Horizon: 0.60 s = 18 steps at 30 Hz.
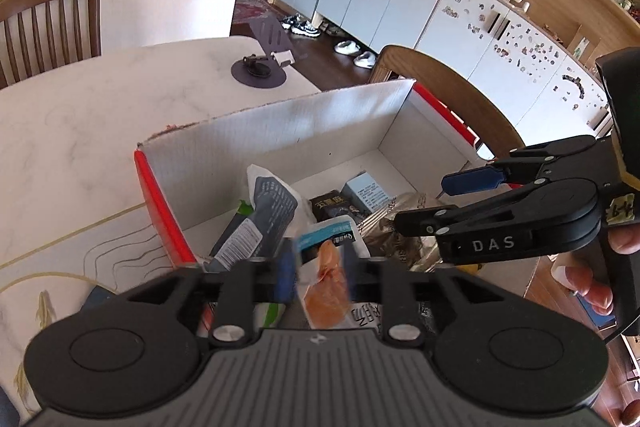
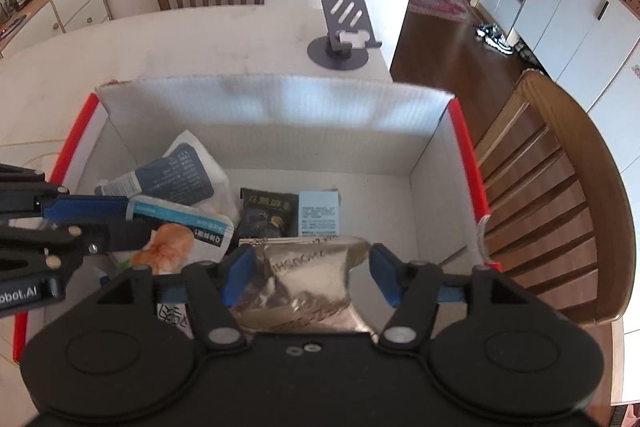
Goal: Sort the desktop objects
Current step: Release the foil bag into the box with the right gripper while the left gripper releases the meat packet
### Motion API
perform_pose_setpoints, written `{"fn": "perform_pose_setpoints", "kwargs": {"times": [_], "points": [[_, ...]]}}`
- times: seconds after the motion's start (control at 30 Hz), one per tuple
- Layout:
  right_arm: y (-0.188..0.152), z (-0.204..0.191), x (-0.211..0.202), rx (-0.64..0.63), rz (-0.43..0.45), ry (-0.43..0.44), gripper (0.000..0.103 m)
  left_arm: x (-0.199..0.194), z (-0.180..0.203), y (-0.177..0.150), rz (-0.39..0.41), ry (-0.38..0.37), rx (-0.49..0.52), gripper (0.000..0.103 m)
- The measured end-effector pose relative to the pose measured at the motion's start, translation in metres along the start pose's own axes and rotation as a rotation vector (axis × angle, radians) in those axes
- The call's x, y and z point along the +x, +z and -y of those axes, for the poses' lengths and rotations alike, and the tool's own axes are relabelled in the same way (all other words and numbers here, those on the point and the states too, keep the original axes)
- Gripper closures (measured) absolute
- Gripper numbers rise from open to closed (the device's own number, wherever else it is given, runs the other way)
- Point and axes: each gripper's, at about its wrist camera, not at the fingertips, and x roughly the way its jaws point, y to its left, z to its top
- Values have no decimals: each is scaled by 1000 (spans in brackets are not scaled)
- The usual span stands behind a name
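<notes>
Item: red-edged cardboard box (image 2: 276, 115), white inside, on the marble-patterned table (image 1: 80, 115); it fills the middle of both wrist views. Function: collecting bin for the sorted objects.

Contents on the box floor: a white pouch with a dark label (image 2: 180, 175) at the left; a black sachet (image 2: 266, 213) and a pale blue carton (image 2: 319, 213) side by side at the centre.

Left gripper (image 1: 318, 273): bottom centre of its own view, pointing down into the near left of the box. Jaws partly apart. A white-and-orange snack packet (image 1: 326, 283) stands between them, long axis running away from the camera toward the box floor. The packet is blurred; the blue pads appear to stand off its sides, so it reads as released, though contact cannot be ruled out.

Right gripper (image 2: 308, 277): bottom centre of its own view, over the near right of the box. Jaws wide. A silver foil pouch (image 2: 310, 279) lies between them, long axis along the fingers; a clear gap shows on the right side, and the left pad (image 2: 240, 273) sits just beside the foil edge.

Governing relation: each packet lies directly ahead of and below its own gripper, already inside the box walls; neither gripper crosses the other. Judgement: both items are dropping or dropped, and withdrawal upward is the likely next move.

Elsewhere: grey phone stand (image 2: 346, 35) on the far table edge, well apart from the box.
</notes>
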Motion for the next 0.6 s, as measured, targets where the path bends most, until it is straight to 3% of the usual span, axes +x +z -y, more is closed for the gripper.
{"fn": "perform_pose_setpoints", "kwargs": {"times": [0.03,0.1,0.47,0.6], "points": [[0,1,-3,3,5,3,40,-2,1,0,9,2,6,52],[-1,2,-10,11,15,8,40,-9,2,0,28,1,17,47],[-13,-2,-45,27,61,40,40,-36,2,-6,49,-25,17,46],[-20,-7,-57,35,80,57,40,-49,3,-8,67,-26,29,39]]}}
